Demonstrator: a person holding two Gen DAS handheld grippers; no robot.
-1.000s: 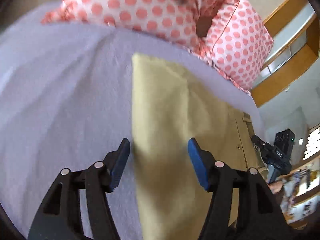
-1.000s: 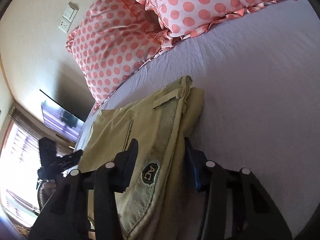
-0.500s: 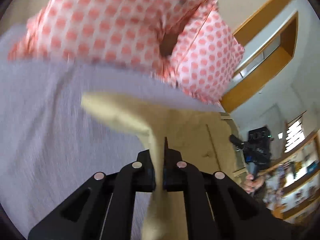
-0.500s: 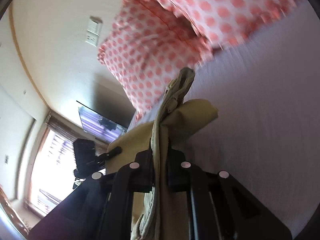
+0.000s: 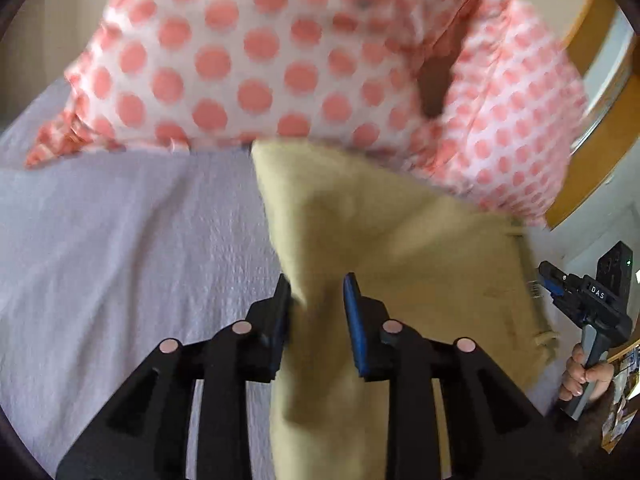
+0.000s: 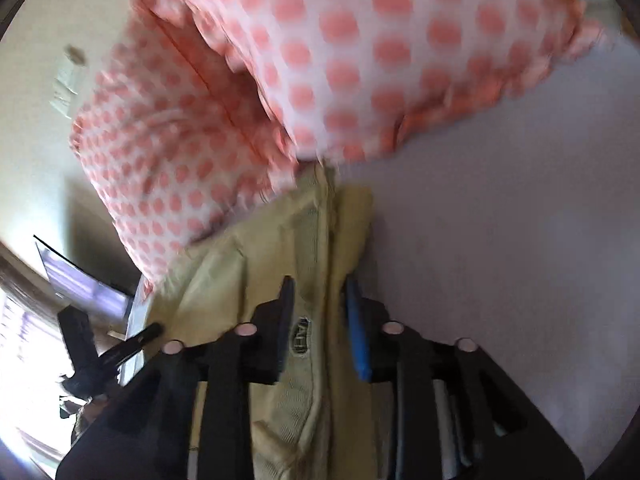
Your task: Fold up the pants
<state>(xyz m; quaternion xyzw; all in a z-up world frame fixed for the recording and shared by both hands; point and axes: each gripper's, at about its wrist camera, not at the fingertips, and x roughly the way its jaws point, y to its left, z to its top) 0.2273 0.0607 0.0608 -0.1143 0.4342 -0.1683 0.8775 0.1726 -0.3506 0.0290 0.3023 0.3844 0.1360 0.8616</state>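
Khaki pants (image 5: pixel 404 240) lie on the lavender bed sheet (image 5: pixel 132 248), running between the jaws of both your grippers. Your left gripper (image 5: pixel 317 312) has its jaws parted to a narrow gap with a raised ridge of the fabric standing between them; the left pad sits against the cloth, while the blue right pad (image 5: pixel 354 320) shows a little clear of it. Your right gripper (image 6: pixel 320 316) straddles the waistband end, where an oval label (image 6: pixel 300 338) shows just by the dark left pad; its jaws are likewise narrowly apart with the bunched cloth between. Whether either pair is truly pinching, you cannot tell, since both views are blurred. Just beyond the far edge of the pants, two pink polka-dot pillows (image 5: pixel 280 60) crowd the head of the bed, the cloth reaching right up to them.
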